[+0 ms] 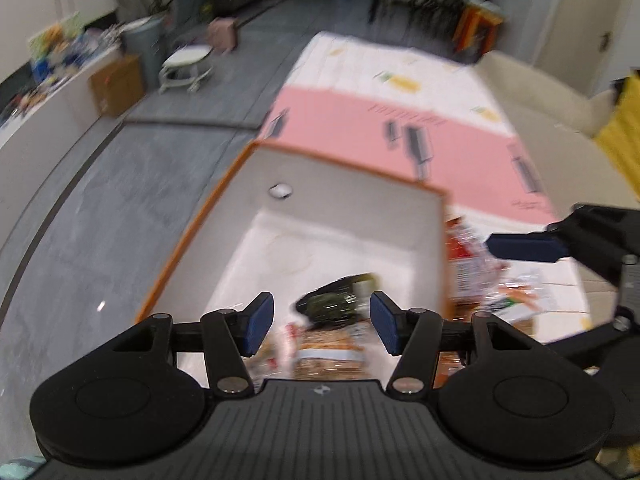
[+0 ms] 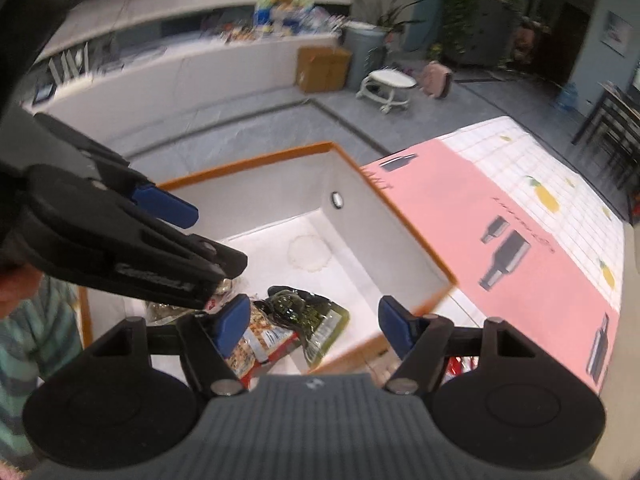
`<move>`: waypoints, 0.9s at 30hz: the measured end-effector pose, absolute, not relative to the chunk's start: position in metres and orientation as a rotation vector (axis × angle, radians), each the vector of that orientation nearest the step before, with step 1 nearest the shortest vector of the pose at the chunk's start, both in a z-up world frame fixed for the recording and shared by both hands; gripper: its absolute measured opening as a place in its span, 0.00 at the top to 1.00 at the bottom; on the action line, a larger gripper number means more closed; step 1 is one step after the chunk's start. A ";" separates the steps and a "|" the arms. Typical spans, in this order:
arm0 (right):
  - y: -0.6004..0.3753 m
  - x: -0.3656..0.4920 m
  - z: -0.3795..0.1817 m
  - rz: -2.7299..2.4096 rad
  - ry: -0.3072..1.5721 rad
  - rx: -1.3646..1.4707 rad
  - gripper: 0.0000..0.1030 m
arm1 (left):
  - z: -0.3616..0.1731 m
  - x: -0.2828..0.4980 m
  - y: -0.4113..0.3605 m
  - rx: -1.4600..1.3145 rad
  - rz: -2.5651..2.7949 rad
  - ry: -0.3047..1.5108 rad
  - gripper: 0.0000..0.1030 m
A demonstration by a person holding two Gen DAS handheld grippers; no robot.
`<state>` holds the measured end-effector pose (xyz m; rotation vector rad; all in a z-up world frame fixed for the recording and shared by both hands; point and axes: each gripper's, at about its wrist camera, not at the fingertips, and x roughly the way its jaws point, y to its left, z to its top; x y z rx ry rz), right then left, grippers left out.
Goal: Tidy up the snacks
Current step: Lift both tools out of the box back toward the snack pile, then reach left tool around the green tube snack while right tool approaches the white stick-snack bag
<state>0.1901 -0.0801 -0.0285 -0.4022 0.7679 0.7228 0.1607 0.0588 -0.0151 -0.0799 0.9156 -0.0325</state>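
Snack packets lie inside an open white box (image 2: 360,216) with an orange rim, gathered at the near end of its floor: a dark green packet (image 2: 308,312) rests on top of a nut-printed packet (image 2: 256,344), and a crinkly clear packet (image 2: 168,308) sits beside them. Both grippers hang above this near end of the box. The left gripper (image 1: 322,326) has its blue-padded fingers spread wide with nothing between them, the dark green packet visible below the gap. The right gripper (image 2: 316,328) is likewise spread wide and empty, poised over the box's near right corner. More packets (image 1: 468,256) lie outside the box, just past its right wall, on the pink and white tablecloth (image 2: 540,240) the box sits on.
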 end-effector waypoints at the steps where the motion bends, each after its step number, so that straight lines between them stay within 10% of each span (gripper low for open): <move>1: -0.089 0.186 -0.027 0.710 0.760 -0.383 0.34 | -0.011 0.156 0.053 -0.075 -0.052 0.898 0.37; 27: -0.247 0.120 -0.133 0.337 0.858 -0.114 0.34 | -0.103 0.118 -0.087 0.129 -0.200 1.047 0.42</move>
